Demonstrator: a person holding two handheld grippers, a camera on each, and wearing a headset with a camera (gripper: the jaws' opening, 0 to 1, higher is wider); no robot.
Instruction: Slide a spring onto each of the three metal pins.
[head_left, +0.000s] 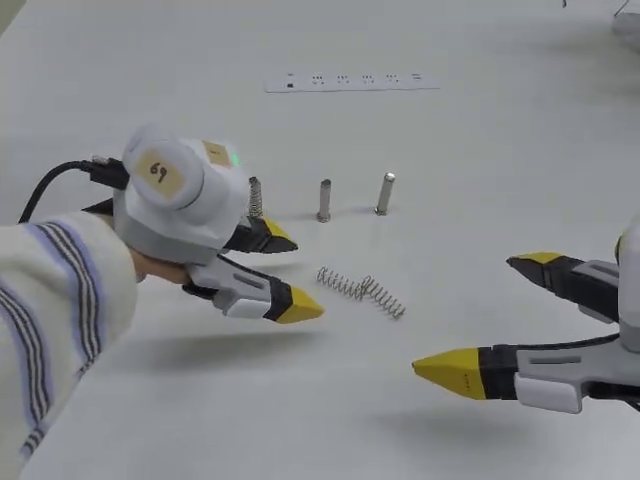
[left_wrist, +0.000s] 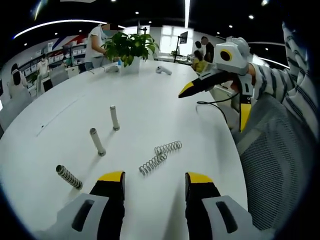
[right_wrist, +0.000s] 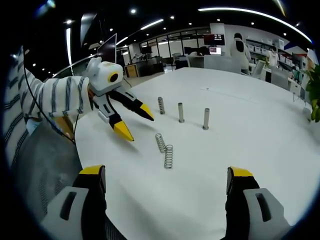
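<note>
Three metal pins stand in a row on the white table. The left pin (head_left: 255, 197) carries a spring; the middle pin (head_left: 324, 200) and the right pin (head_left: 385, 193) are bare. Two loose springs (head_left: 342, 283) (head_left: 385, 297) lie end to end in front of them. My left gripper (head_left: 298, 275) is open just in front of the sprung pin (left_wrist: 67, 176), with the loose springs (left_wrist: 160, 155) ahead of its jaws. My right gripper (head_left: 472, 315) is wide open at the lower right, empty, facing the loose springs (right_wrist: 165, 149) and the pins (right_wrist: 180, 112).
A white power strip (head_left: 350, 80) lies flat at the far side of the table. A potted plant (left_wrist: 131, 46) and a small white object (left_wrist: 164, 71) sit at the table's far end. A mesh chair (left_wrist: 270, 150) stands beside the table edge.
</note>
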